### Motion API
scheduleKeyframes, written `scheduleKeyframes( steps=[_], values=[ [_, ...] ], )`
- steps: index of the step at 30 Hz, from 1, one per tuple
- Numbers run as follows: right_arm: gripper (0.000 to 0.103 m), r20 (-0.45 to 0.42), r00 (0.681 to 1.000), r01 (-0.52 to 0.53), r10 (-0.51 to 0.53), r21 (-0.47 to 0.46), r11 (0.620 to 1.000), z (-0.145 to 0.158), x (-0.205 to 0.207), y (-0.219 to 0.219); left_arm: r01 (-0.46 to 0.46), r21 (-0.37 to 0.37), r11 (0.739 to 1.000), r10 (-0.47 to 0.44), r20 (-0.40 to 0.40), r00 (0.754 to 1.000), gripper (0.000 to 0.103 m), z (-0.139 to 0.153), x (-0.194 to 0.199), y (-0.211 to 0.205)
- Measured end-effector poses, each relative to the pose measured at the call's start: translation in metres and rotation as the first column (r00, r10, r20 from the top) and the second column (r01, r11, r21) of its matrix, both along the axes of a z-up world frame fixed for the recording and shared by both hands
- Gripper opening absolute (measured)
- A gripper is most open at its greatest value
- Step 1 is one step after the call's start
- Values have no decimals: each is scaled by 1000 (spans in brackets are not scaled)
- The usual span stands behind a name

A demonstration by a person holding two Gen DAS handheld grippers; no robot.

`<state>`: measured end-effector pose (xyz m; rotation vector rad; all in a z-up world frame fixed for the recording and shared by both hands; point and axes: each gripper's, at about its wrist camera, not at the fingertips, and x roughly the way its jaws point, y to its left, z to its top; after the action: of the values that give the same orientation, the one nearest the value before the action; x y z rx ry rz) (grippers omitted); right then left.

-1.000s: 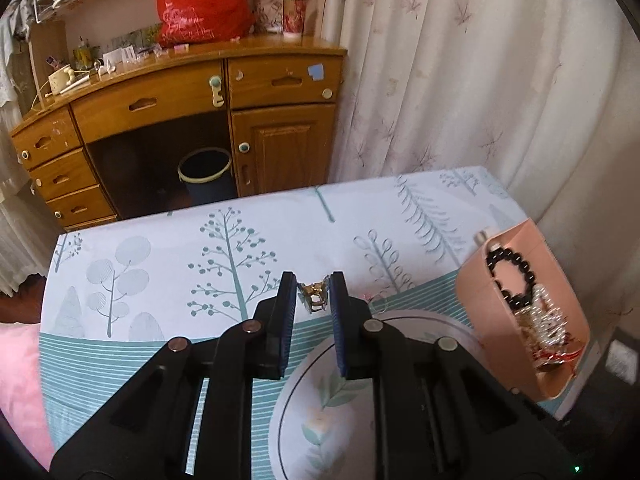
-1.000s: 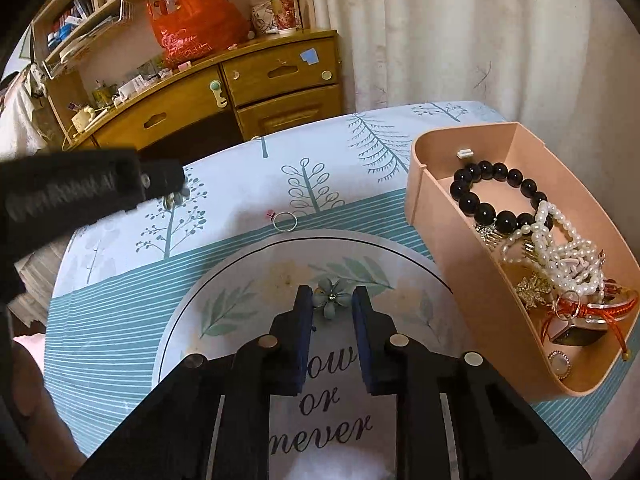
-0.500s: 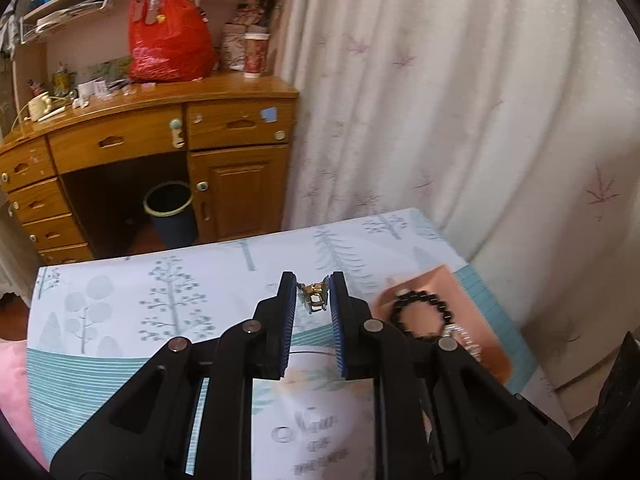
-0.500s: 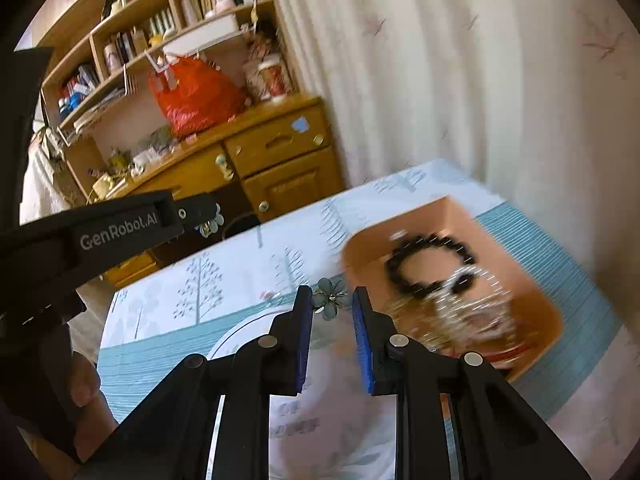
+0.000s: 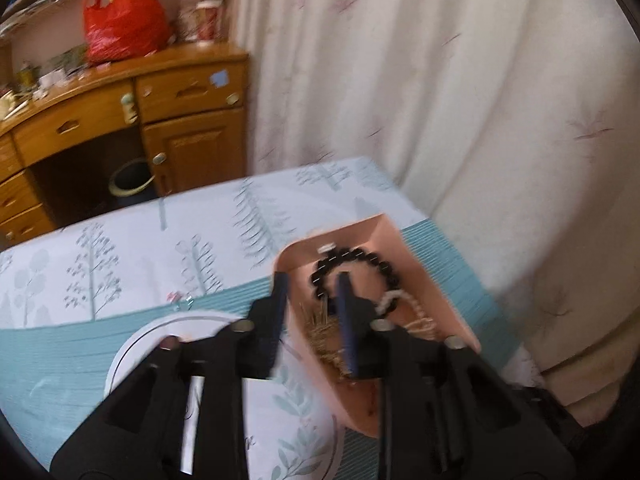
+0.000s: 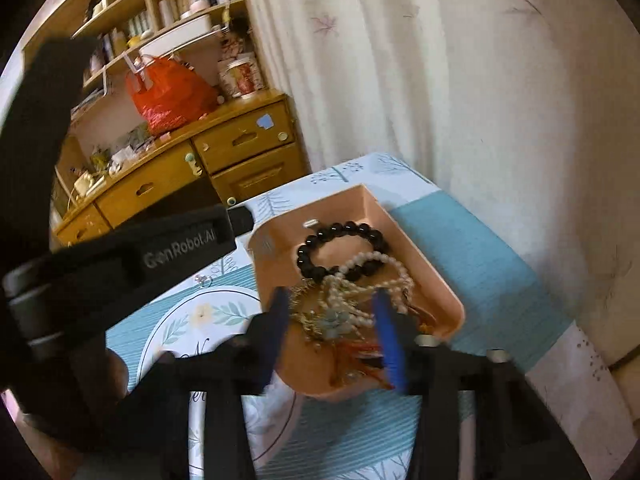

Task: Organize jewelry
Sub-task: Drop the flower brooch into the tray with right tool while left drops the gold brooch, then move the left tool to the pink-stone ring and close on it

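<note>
- Jewelry sits heaped in a pink tray (image 6: 416, 264) near the far right corner of the surface, which is covered by a cloth printed with trees and teal stripes (image 5: 120, 248).
- Left tool (image 5: 312, 284): its two fingers are spread apart with nothing between them, straddling the tray's near left wall, one finger outside it and one over the inside.
- Right tool (image 6: 330, 304): spread wide and gripping nothing, its blue-padded fingers hang over the near half of the tray.
- A black bead bracelet (image 6: 340, 252) lies at the far end of the tray, with a small white piece (image 6: 310, 223) just beyond it against the back wall.
- A pearl strand (image 6: 368, 280) overlaps the near edge of the bracelet and trails into a tangle.
- Below the pearls lie a gold piece (image 6: 306, 312) and a pale teal flower ornament (image 6: 334, 320), directly between the right tool's fingers; red-orange cords (image 6: 360, 356) fill the nearest corner.
- A small ring (image 5: 182, 300) lies on the cloth left of the tray, well apart from it.
- A wooden desk (image 5: 176, 92) with a red plastic bag (image 5: 120, 20) on top stands behind the surface beside a pale curtain (image 5: 440, 80).
- Both views are motion-blurred.
</note>
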<state>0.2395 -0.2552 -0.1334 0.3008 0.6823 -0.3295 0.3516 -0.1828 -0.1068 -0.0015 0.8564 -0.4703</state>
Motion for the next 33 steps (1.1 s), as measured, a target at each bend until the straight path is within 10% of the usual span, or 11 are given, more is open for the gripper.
scheduleKeyframes(
  steps=[7, 33],
  values=[
    [50, -8, 1000, 15, -15, 8, 1000, -5, -4, -12, -103, -25, 994, 103, -12, 995, 52, -4, 16, 32],
    [50, -257, 962, -103, 94, -21, 994, -69, -73, -49, -248, 135, 959, 250, 0, 968, 43, -95, 70, 78]
  ],
)
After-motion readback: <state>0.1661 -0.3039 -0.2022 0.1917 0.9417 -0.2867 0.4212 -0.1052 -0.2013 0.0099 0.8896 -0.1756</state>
